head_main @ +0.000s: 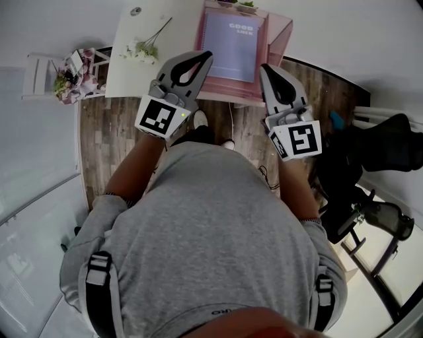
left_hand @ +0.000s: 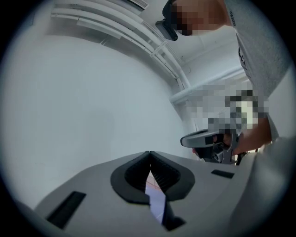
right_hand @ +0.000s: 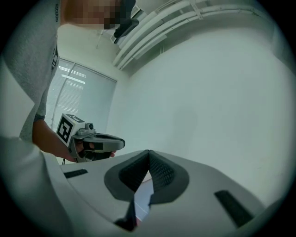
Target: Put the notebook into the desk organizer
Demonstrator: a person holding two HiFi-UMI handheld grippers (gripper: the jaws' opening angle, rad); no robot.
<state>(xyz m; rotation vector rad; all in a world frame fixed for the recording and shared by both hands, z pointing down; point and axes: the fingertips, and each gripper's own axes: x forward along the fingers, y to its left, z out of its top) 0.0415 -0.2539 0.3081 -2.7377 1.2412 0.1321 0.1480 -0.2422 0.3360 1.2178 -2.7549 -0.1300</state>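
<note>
A lavender notebook (head_main: 231, 46) lies flat in a pink desk organizer (head_main: 281, 30) on a white table (head_main: 172, 72) ahead of me. My left gripper (head_main: 207, 55) is held in the air at the table's near edge, just left of the notebook, jaws shut and empty. Just right of the notebook my right gripper (head_main: 264, 67) is likewise shut on nothing. In the left gripper view the left gripper (left_hand: 149, 152) has its tips touching and faces a bare wall; the right gripper (left_hand: 203, 139) shows beyond. The right gripper view shows the right gripper (right_hand: 148, 152) shut and the left gripper (right_hand: 92, 141) beside it.
A spray of white flowers (head_main: 142, 49) and a small round object (head_main: 135, 11) lie on the table's left part. A white rack with flowers (head_main: 66, 76) stands at far left. A black chair (head_main: 377, 152) is at right. The floor is wood planks (head_main: 106, 145).
</note>
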